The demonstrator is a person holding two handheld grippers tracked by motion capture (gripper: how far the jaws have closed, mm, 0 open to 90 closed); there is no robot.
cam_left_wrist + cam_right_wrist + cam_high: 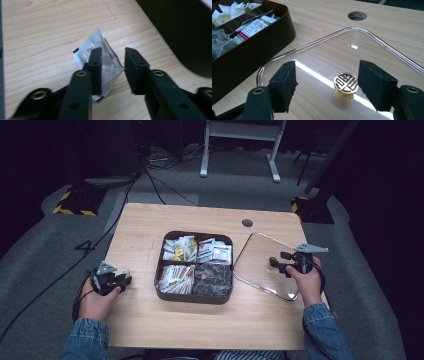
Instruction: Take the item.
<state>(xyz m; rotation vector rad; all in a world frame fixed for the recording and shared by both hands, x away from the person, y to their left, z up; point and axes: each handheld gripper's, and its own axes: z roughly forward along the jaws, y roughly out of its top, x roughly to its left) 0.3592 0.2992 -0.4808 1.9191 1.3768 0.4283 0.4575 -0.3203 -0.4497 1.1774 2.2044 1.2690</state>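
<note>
The jaws of the left gripper are parted over a small silver sachet, which lies flat on the tabletop; one jaw overlaps it in the left gripper view, and nothing is clamped. The jaws of the right gripper are spread wide on either side of a gold knob, without contact. The knob is set on a clear lid, which rests on the tabletop just right of a dark box. The box is divided into four compartments: white and yellow packets are held in the far left one, white sachets in the far right, paper sticks in the near left, and dark mesh bags in the near right.
</note>
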